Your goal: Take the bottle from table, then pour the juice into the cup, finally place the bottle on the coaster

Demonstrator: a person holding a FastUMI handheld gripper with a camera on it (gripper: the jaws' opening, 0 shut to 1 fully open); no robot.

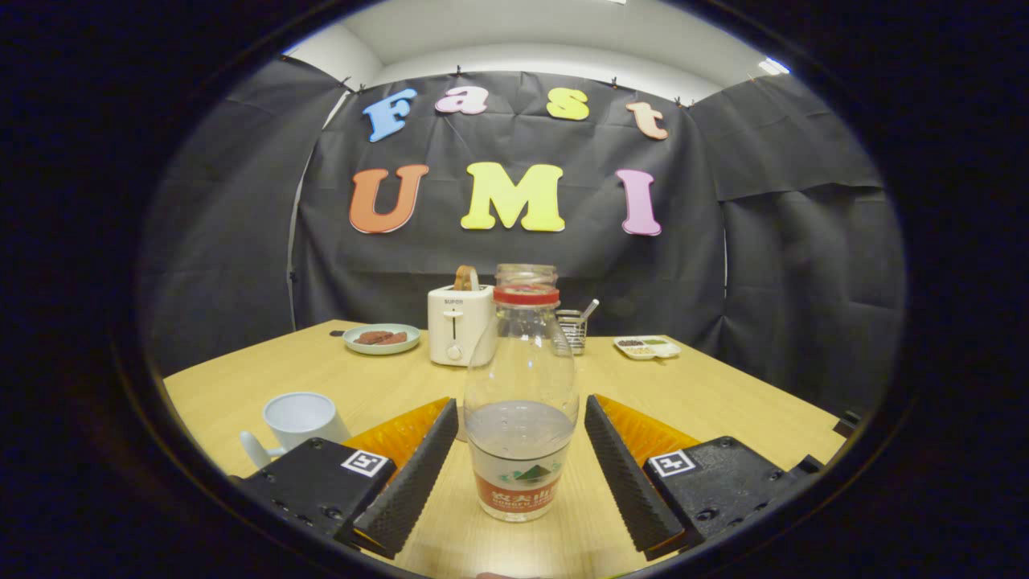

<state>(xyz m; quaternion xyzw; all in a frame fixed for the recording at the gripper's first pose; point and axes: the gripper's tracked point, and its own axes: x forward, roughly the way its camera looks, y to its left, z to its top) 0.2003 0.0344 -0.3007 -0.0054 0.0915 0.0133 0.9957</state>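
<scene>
A clear plastic bottle [521, 402] with a red collar and no cap stands upright on the wooden table [723, 394], about a third full of clear liquid. It stands between the two fingers of my gripper [521, 418], which is open; small gaps show on both sides, so neither finger touches it. A white cup [299, 420] with a handle sits on the table to the left, beside the left finger. Something round peeks out just behind the bottle's left side, mostly hidden by it.
Beyond the bottle stand a white toaster [458, 323] holding a slice of bread, a green plate [381, 338] with brown food to its left, a wire holder [572, 328] and a small divided dish [646, 346] to the right. Black cloth walls close the booth.
</scene>
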